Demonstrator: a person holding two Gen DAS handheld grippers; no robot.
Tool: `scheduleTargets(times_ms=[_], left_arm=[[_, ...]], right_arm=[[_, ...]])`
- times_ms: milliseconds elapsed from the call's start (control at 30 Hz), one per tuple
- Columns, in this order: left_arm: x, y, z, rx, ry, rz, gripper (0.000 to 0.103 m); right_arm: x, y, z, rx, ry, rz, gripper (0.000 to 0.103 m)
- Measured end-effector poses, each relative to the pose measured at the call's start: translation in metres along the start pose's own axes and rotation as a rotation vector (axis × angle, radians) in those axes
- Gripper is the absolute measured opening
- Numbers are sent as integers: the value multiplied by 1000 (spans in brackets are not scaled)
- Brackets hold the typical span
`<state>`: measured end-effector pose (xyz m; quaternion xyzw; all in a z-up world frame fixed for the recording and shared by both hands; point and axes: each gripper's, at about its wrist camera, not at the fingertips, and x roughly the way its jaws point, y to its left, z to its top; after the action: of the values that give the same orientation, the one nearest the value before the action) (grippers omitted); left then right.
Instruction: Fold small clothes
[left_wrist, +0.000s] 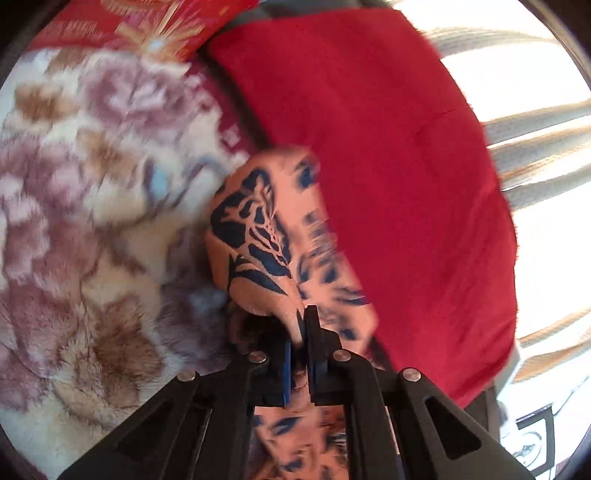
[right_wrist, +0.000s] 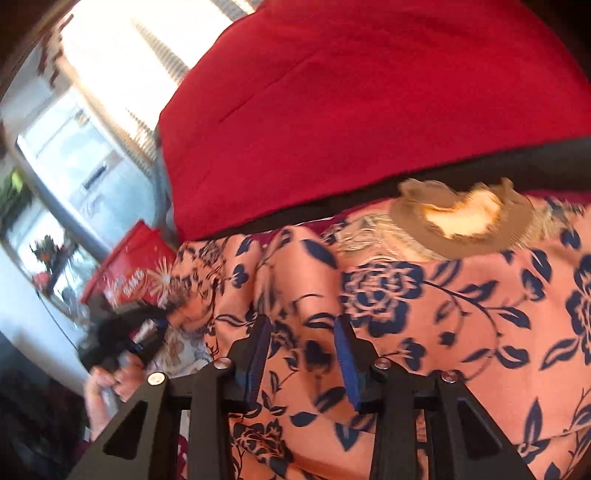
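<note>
The small salmon-pink garment printed with navy roses and leaves (right_wrist: 424, 314) lies spread over a plush, furry floral blanket in cream, mauve and brown (left_wrist: 92, 221), just below a big red fleecy cushion (right_wrist: 369, 92). Its tan ribbed neckline (right_wrist: 461, 225) sits near the cushion's edge. The left gripper (left_wrist: 301, 332) is pinched tight on a bunched fold of this thin, smooth fabric, lifting it clear of the blanket. The right gripper (right_wrist: 303, 328) hangs spread wide over the garment, gripping nothing. Beside the cushion stands a glossy red box (right_wrist: 129, 269) with gold firework print; its lettering is too blurred to read.
</note>
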<state>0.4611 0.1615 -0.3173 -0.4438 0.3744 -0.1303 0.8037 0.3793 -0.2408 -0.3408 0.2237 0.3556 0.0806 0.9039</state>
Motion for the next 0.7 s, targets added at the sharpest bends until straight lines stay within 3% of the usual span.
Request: scheduleTargets(times_ms=[67, 200, 333, 367, 400, 467, 567, 700], left_arm=[[-13, -12, 3, 24, -12, -47, 6], [-32, -18, 10, 29, -23, -102, 6], [-47, -11, 13, 26, -34, -115, 6], [-50, -9, 14, 27, -35, -111, 6], [-51, -2, 16, 27, -35, -104, 6], [-50, 6, 17, 12, -28, -83, 6], [-48, 17, 17, -34, -2, -53, 6], [-44, 30, 18, -78, 18, 2, 10]], right_arm=[[4, 12, -3, -40, -14, -68, 74], [21, 22, -10, -86, -6, -227, 74], [42, 18, -16, -85, 9, -262, 71], [48, 19, -18, -102, 4, -290, 59], [50, 22, -20, -121, -12, -327, 31], [48, 28, -20, -131, -22, -329, 16], [32, 35, -17, -119, -57, -272, 10], [9, 41, -11, -130, -40, -109, 10]])
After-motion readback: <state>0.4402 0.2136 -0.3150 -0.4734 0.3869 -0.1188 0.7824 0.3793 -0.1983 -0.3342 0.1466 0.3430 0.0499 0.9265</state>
